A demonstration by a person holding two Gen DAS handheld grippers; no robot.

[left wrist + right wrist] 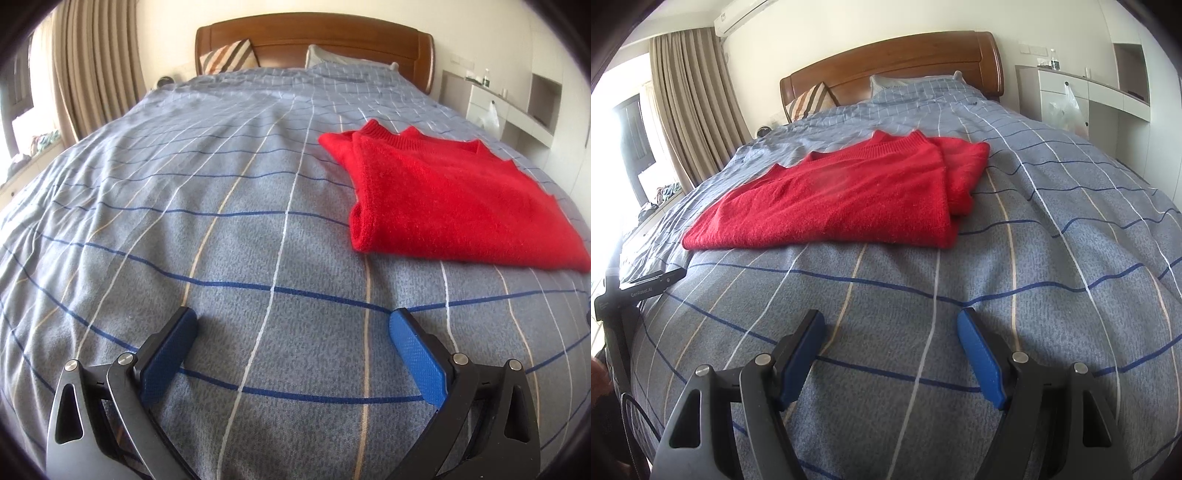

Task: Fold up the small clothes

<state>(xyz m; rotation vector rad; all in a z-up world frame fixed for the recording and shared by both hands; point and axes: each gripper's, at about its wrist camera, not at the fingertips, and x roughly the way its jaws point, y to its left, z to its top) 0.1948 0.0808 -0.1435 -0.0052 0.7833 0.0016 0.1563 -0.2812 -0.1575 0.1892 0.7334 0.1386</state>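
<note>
A red knit sweater (450, 195) lies folded into a flat stack on the blue checked bedspread (221, 229), its collar toward the headboard. In the left wrist view it lies ahead and to the right of my left gripper (293, 323), which is open and empty just above the bedspread. In the right wrist view the sweater (849, 192) lies ahead and to the left of my right gripper (892, 323), which is also open and empty. Part of the left gripper's body (639, 291) shows at the left edge of the right wrist view.
A wooden headboard (314, 40) with a striped cushion (229, 55) and a pillow (332, 57) stands at the far end. Beige curtains (92, 74) and a window sill are on the left. A white desk unit (1082, 96) with a hanging plastic bag stands on the right.
</note>
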